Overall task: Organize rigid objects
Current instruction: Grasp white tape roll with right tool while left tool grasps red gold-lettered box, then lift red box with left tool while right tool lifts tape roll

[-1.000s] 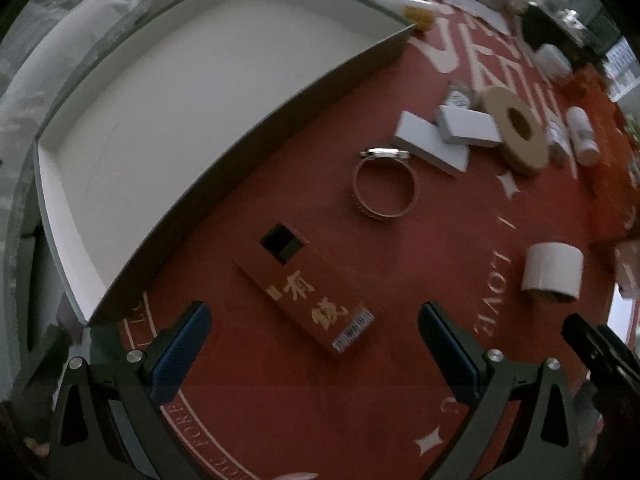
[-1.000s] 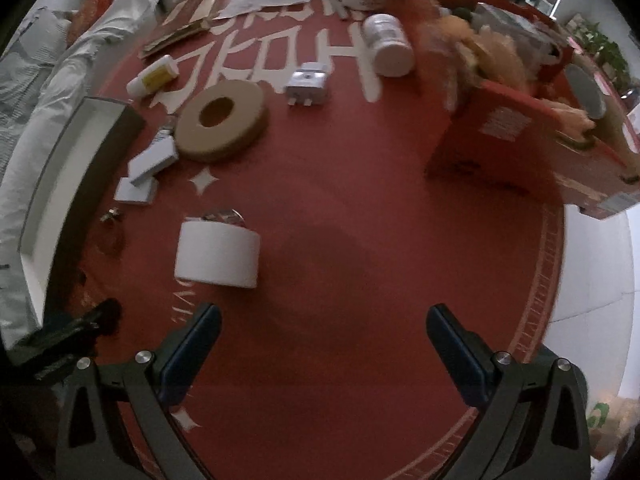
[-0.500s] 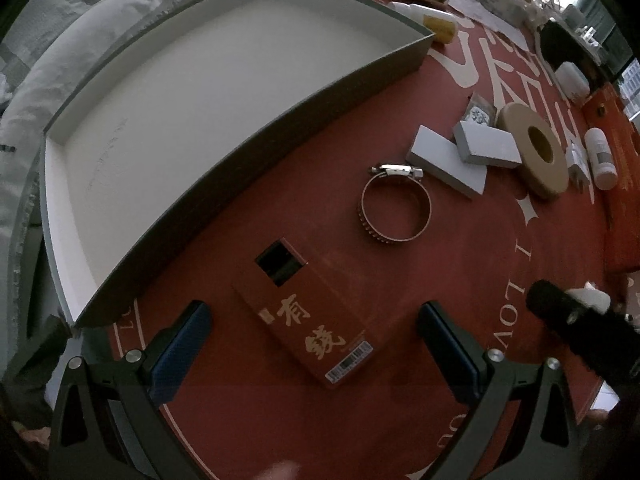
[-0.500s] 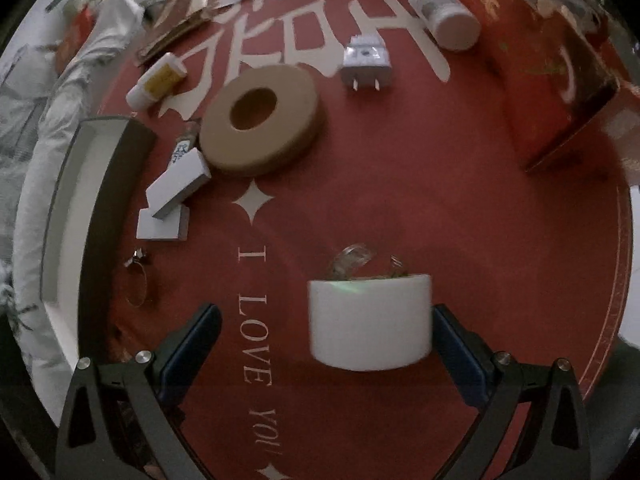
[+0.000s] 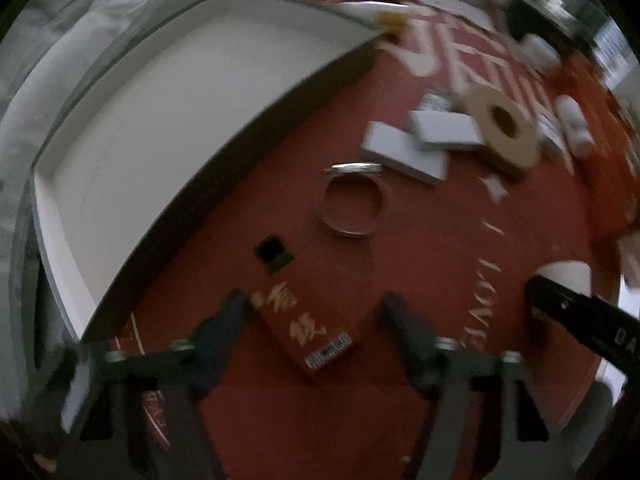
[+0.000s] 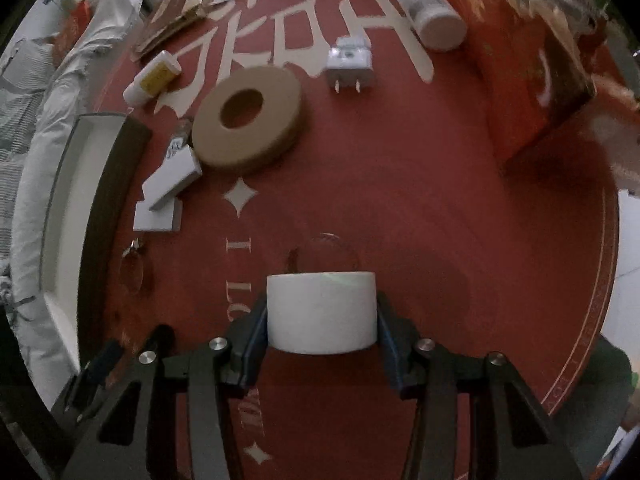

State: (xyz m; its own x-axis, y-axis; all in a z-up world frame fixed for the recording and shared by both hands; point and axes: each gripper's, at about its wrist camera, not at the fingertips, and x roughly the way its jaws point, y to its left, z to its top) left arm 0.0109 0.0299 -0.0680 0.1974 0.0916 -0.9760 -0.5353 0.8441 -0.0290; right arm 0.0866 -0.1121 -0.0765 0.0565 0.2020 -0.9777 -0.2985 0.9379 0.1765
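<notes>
Surface: red round mat [image 6: 460,208] with pale lettering, strewn with small household items.
Landmark: cardboard ring [image 6: 247,118], lying flat near the mat's middle.
Right gripper [image 6: 322,314]: jaws closing on a white roll [image 6: 322,312] lying well in front of the cardboard ring; both blue pads [image 6: 259,320] sit against its two flat ends, the roll resting on the mat.
Left gripper [image 5: 314,316]: jaws closing over a long red box [image 5: 298,316] printed with gold characters; the left finger [image 5: 224,328] touches the box's edge, the right finger stands apart from it; the view is blurred.
Red box: flat on the mat, well away from the cardboard ring, close beside the tray's dark wall.
Tray [image 5: 120,160]: wide, white inside, dark outer wall, lying left of the cardboard ring at the mat's edge.
White blocks [image 6: 172,184]: two, one leaning on the other, just beside the cardboard ring on its tray side.
Metal hose clamp [image 5: 352,204]: lying between the white blocks and the red box.
Plug adapter [image 6: 351,62]: just beyond the cardboard ring, prongs pointing back toward the roll.
White bottle [image 6: 434,14]: on its side, beyond the adapter.
Yellow-labelled tube [image 6: 154,76]: beyond the cardboard ring, toward the tray's far corner.
</notes>
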